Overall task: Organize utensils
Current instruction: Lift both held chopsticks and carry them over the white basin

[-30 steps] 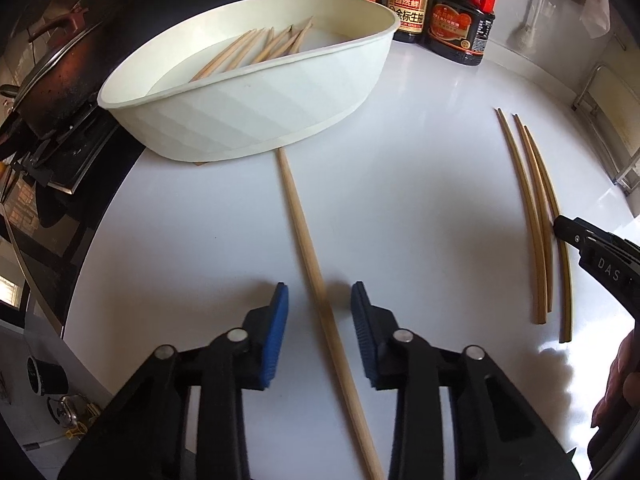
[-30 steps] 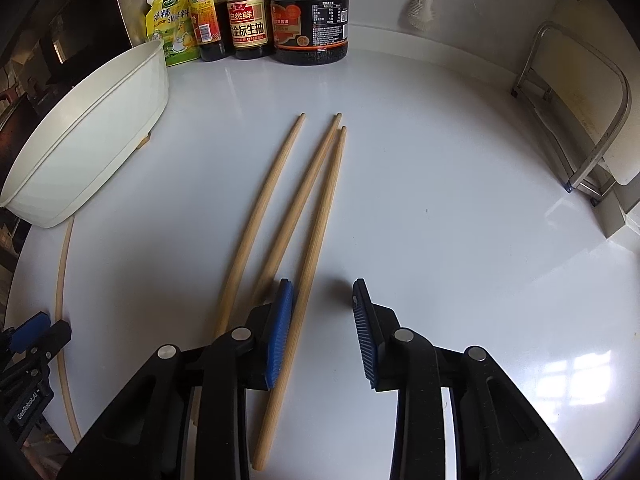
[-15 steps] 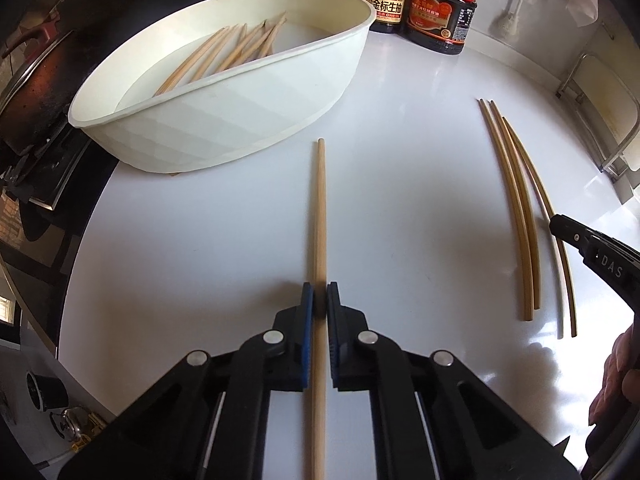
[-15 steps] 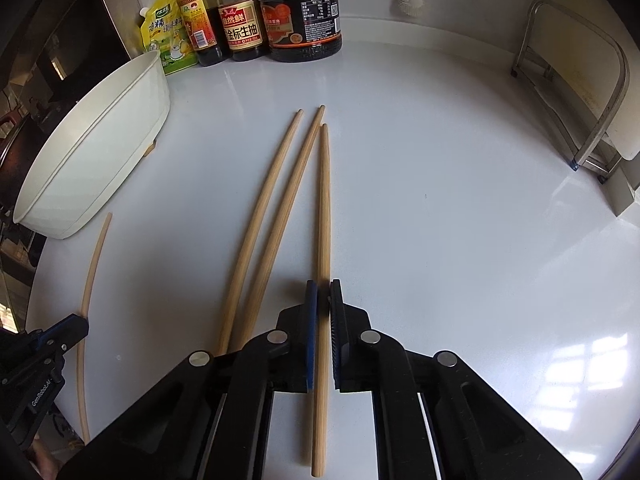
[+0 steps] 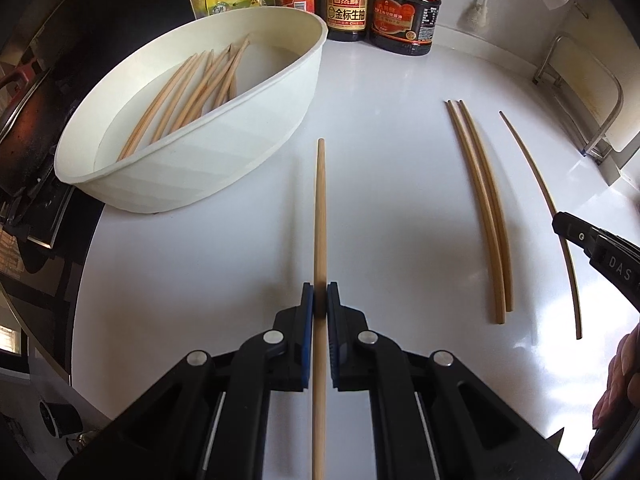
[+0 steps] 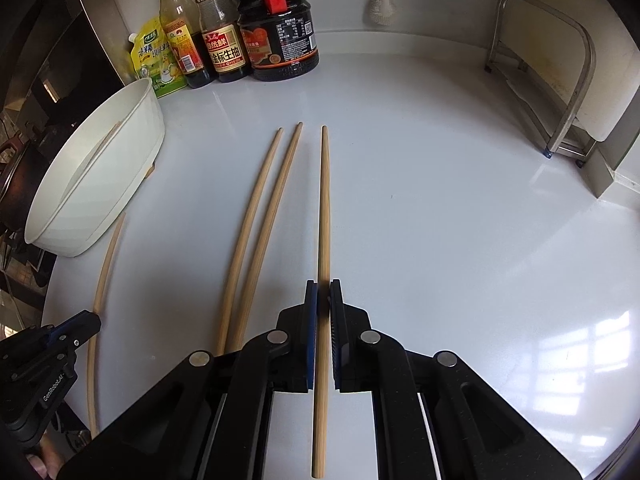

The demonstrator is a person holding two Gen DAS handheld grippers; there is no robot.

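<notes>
My left gripper [image 5: 319,300] is shut on a wooden chopstick [image 5: 320,216] that points straight ahead, lifted a little off the white counter. Left of its tip stands a white oval tub [image 5: 224,160] holding several chopsticks [image 5: 188,96]. My right gripper [image 6: 323,298] is shut on another chopstick [image 6: 325,200], also raised above the counter. Two more chopsticks [image 6: 260,224] lie side by side on the counter to its left; the same pair [image 5: 486,208] shows in the left wrist view. The left gripper [image 6: 86,326] with its held chopstick [image 6: 105,264] appears at the lower left of the right wrist view.
Sauce bottles [image 6: 276,28] and a yellow seasoning pouch [image 6: 154,60] line the back wall. A metal rack [image 6: 560,80] stands at the right. A stove with a dark pan [image 5: 20,128] lies beyond the counter's left edge. A hand [image 5: 620,372] shows at the right.
Both grippers closed from open onto one chopstick each, then lifted them slightly. The right-hand chopstick has come away from the other two, which stay on the counter.
</notes>
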